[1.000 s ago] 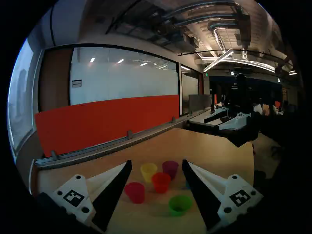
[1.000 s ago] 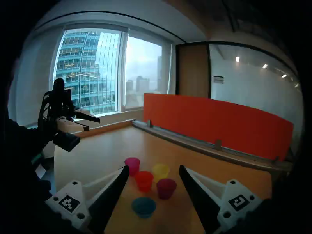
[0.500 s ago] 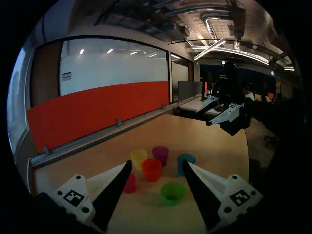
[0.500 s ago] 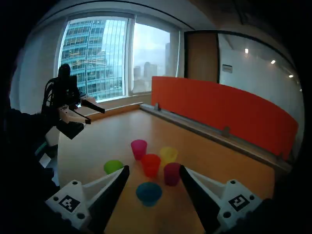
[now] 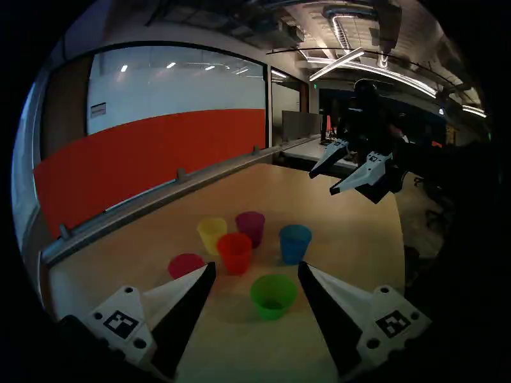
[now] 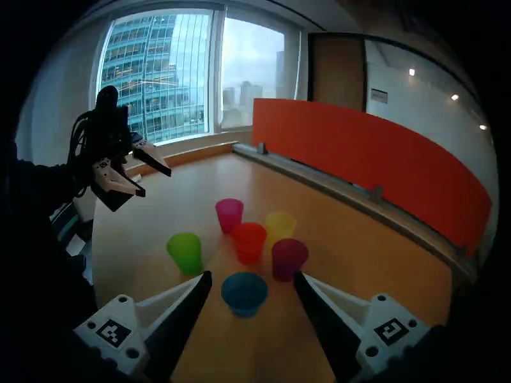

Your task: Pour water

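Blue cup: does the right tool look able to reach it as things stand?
Probably yes. In the right gripper view the blue cup stands nearest, just ahead of the open right tool, with nothing in between. The red cup and purple cup stand behind it, not in the way.

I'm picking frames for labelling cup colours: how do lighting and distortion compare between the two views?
Left gripper view: dim, the background nearly black, the ceiling strip light glaring, yet the green cup reads sharp. Right gripper view: daylight from the window lights the table well; fisheye bends the orange partition.
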A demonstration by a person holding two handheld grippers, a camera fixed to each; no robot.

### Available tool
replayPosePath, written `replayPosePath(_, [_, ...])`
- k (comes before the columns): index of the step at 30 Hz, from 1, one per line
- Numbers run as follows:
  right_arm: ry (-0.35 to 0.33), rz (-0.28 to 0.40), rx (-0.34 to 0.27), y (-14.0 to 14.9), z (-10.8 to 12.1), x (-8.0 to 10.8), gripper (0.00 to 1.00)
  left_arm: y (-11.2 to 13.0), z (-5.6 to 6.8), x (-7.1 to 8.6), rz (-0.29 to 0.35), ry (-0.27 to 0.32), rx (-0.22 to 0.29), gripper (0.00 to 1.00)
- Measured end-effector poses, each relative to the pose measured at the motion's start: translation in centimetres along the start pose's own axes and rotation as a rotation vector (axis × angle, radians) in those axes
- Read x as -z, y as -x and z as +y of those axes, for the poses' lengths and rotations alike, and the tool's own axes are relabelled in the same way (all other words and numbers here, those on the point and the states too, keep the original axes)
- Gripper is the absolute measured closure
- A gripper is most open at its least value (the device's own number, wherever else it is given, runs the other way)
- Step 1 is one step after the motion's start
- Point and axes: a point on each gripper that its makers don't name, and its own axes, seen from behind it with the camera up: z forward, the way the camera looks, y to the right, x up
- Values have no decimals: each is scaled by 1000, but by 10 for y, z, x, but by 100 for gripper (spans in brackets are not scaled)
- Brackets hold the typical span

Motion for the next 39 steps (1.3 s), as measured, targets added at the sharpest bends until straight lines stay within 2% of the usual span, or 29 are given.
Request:
replayPosePath(8, [-7,-56,12,26,-3,-11,0,28,12,-13,-51,39,11,4])
replayPosePath(23, [-25,-114,-2,58,-6,-34,1,69,26,-31,-130,88,14,4])
replayPosePath(29, [-27,-137,-1,71,-5,-45,1,85,28,-39,-164,93,8,4])
replayPosePath(39, [-34,-157,-3,83,-6,-57,1,100,28,-50,-196,102,28,4])
